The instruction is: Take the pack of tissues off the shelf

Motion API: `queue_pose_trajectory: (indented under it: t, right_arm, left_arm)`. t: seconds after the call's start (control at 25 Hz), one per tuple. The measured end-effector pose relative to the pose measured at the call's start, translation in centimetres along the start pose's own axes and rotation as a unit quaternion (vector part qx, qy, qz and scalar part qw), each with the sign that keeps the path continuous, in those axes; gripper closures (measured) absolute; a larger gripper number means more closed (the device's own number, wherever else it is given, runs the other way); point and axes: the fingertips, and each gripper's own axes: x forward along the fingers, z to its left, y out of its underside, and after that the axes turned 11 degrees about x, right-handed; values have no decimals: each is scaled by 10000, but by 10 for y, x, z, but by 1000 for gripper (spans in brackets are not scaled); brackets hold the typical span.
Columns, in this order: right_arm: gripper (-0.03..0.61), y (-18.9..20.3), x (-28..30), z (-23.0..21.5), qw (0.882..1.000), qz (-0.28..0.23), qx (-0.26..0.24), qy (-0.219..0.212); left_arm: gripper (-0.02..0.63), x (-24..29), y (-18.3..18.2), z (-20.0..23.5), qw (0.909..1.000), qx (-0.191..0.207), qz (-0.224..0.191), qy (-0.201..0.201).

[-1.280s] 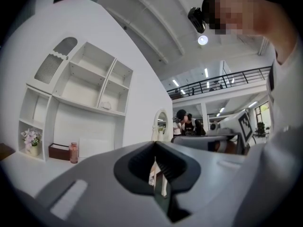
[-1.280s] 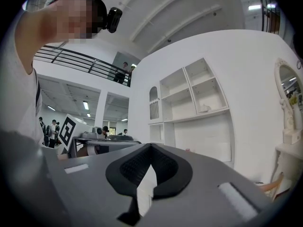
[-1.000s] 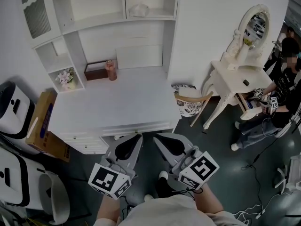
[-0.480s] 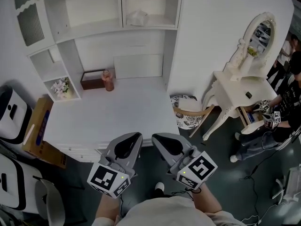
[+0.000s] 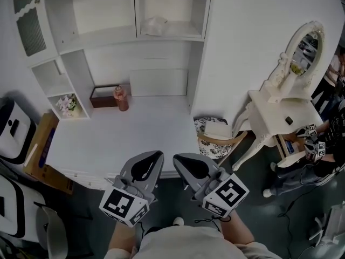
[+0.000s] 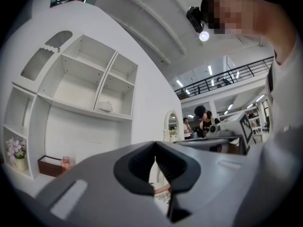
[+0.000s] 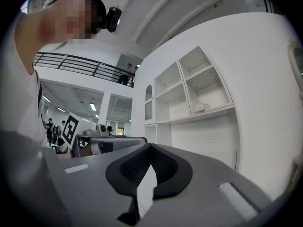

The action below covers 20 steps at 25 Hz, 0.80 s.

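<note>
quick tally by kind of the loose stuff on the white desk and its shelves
white tissue pack: 1
small pot of pink flowers: 1
dark brown open box: 1
pink bottle: 1
white rectangular panel at the desk's back wall: 1
total: 5

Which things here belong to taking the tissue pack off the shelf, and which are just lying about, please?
For the job: pack of tissues, shelf, left gripper, right gripper.
Lying about: flowers, brown box, pink bottle, dressing table, chair.
</note>
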Motion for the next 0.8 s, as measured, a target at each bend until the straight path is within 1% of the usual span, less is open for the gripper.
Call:
queue_pose_trajectory:
  t: [0.24, 0.44, 0.56, 0.8]
  right_arm:
    - [578, -2, 6, -17, 9999, -51, 71, -98]
    - [578, -2, 15, -27, 9998, -58, 158, -72]
    - [578, -1, 24, -34, 9998, -84, 187, 21]
    - [578, -1, 46, -48, 9991, -142, 255, 317]
  left_arm:
    - [614, 13, 8, 8, 9998, 70, 108, -158]
    - [614, 19, 13, 21, 9997, -15, 126, -210]
    - [614, 24, 18, 29, 9998, 3, 153, -124]
    - [614, 37, 25, 53, 9998, -16, 121, 181]
